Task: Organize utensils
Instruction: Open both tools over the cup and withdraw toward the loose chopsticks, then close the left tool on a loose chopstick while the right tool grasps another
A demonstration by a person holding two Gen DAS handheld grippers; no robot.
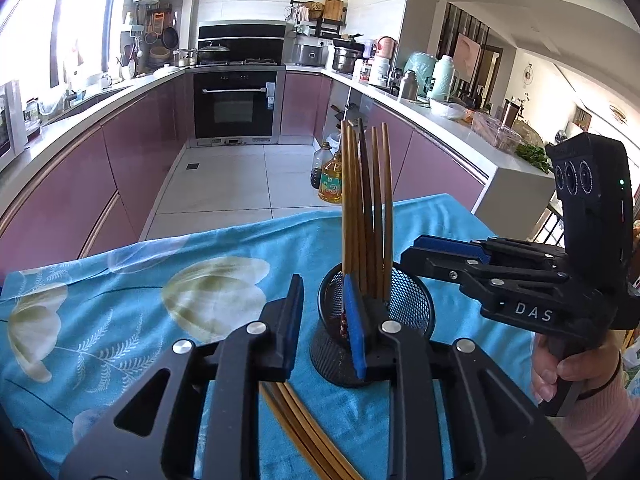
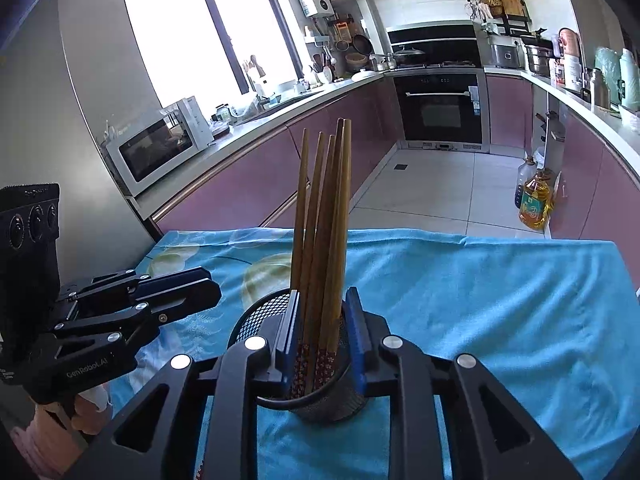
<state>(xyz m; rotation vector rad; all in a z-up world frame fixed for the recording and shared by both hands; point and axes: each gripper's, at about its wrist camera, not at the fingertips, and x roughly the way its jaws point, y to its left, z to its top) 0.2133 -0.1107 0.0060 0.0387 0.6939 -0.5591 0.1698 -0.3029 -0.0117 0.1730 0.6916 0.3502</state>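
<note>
A black mesh cup (image 1: 412, 304) (image 2: 256, 316) stands on the blue flowered cloth (image 1: 120, 300) (image 2: 480, 320). Several brown chopsticks (image 1: 364, 208) (image 2: 324, 220) stand upright in it. My right gripper (image 2: 323, 332) is open, its blue pads on either side of that bundle just above the rim, with a thin gap showing. In the left wrist view the right gripper (image 1: 416, 258) reaches the cup from the right. My left gripper (image 1: 325, 320) is open at the cup's left side, nothing between its pads. More chopsticks (image 1: 304, 432) lie flat on the cloth under it. The left gripper (image 2: 200, 292) also shows in the right wrist view.
The table's far edge (image 2: 400, 234) drops to a tiled kitchen floor. Oil bottles (image 1: 331, 184) (image 2: 534, 204) stand by the pink cabinets. A microwave (image 2: 156, 152) sits on the left counter. A hand in a pink sleeve (image 1: 576, 376) holds the right gripper's handle.
</note>
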